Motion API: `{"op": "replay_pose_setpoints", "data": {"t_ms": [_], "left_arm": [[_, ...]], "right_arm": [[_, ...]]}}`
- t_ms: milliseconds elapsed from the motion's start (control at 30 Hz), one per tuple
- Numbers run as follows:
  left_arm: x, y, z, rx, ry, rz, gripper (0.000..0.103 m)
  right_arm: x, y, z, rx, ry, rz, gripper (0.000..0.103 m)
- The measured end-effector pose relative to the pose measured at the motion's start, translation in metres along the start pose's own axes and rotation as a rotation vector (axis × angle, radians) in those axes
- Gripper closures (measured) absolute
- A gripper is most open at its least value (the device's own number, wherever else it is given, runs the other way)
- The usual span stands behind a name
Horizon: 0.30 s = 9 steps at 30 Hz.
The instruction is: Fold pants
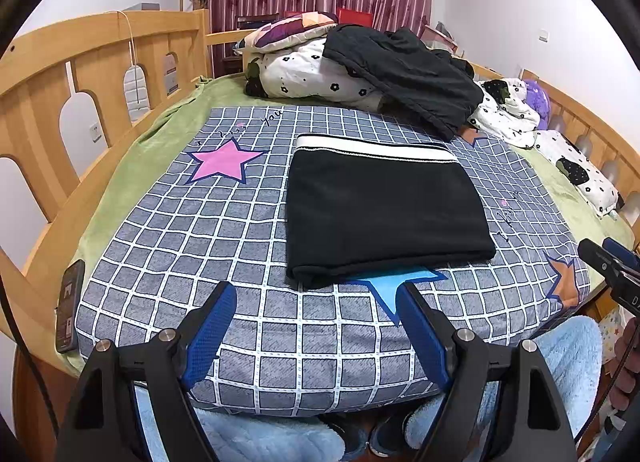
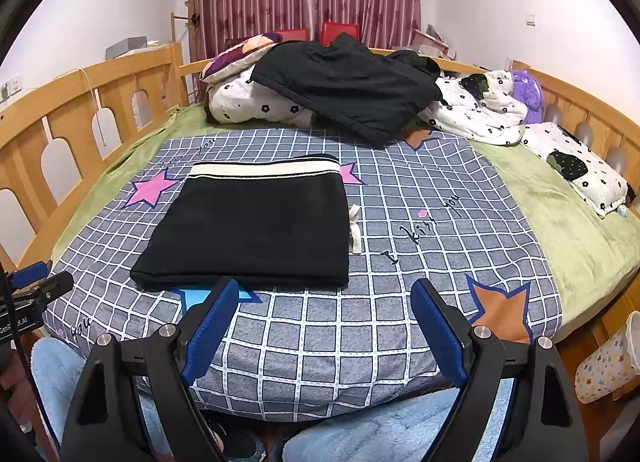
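Observation:
The black pants (image 1: 380,210) lie folded into a flat rectangle on the grey checked blanket (image 1: 224,246), white waistband at the far edge. They also show in the right wrist view (image 2: 256,226), with a white drawstring (image 2: 354,230) sticking out at their right side. My left gripper (image 1: 316,294) is open and empty, held just in front of the pants' near edge. My right gripper (image 2: 324,294) is open and empty, near the pants' near right corner. Each gripper shows at the edge of the other's view.
A heap of dark clothes (image 1: 404,70) lies on a flowered quilt (image 1: 304,74) at the bed's far end. A phone (image 1: 70,306) lies at the blanket's left edge. Wooden rails (image 1: 80,74) run along both sides. A star-patterned bin (image 2: 608,362) stands on the floor at right.

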<state>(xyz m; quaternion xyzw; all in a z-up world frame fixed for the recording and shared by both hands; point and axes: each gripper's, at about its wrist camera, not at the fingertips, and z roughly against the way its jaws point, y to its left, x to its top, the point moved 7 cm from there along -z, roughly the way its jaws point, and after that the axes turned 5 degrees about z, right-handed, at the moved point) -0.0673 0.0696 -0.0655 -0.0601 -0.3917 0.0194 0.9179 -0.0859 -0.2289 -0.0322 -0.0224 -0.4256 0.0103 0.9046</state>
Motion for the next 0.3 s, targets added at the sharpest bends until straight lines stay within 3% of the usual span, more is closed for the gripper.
{"op": "replay_pose_setpoints", "data": {"t_ms": [300], "left_arm": [[0.002,-0.0029,-0.0025,0.014,0.0,-0.002,0.022]], "right_arm": [[0.0002,0.0018,-0.0011,0.001,0.003,0.002,0.016]]}}
